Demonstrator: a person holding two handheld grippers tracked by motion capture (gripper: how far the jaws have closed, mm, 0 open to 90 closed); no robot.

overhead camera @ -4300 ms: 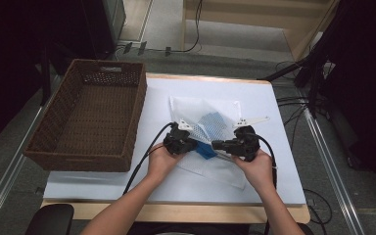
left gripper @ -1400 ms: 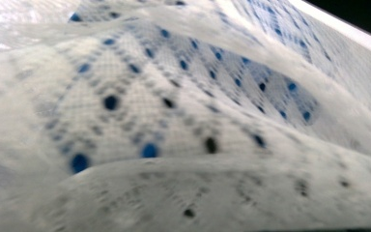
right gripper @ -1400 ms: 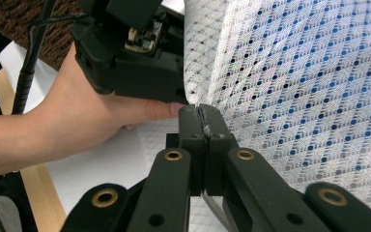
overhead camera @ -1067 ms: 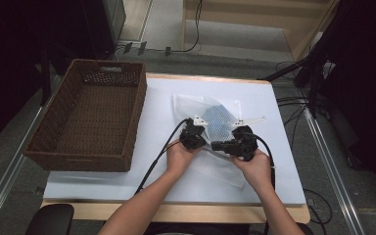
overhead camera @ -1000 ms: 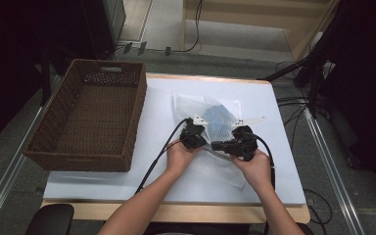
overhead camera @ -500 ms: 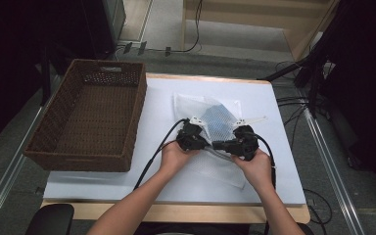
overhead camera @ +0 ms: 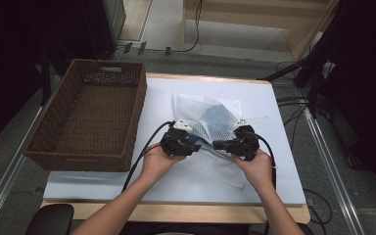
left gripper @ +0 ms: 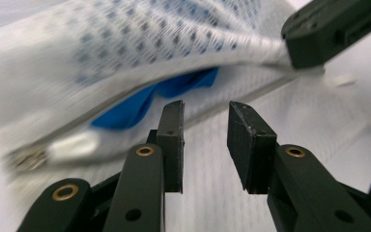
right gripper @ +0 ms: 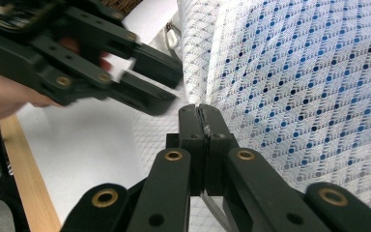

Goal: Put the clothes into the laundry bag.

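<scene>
A white mesh bag (overhead camera: 210, 117) with a blue item (left gripper: 140, 104) inside lies on the white table (overhead camera: 259, 93). My right gripper (right gripper: 199, 108) is shut on the bag's near edge and holds that edge lifted off the table. My left gripper (left gripper: 205, 108) stands open just short of the bag's mouth, with nothing between its jaws, which have just been opening. A metal zipper pull (left gripper: 72, 145) hangs at the bag's edge to the left of those jaws. In the high view the left gripper (overhead camera: 196, 145) and right gripper (overhead camera: 218, 145) face each other tip to tip.
A brown wicker basket (overhead camera: 78, 159) stands on the table's left side. Cables trail from both grippers toward the person. The table's wooden front edge (overhead camera: 176, 213) runs below the forearms. Dark equipment and cables flank the table on the right.
The left gripper has drawn back to the left and toward the person, away from the bag. The right gripper and the bag have stayed put.
</scene>
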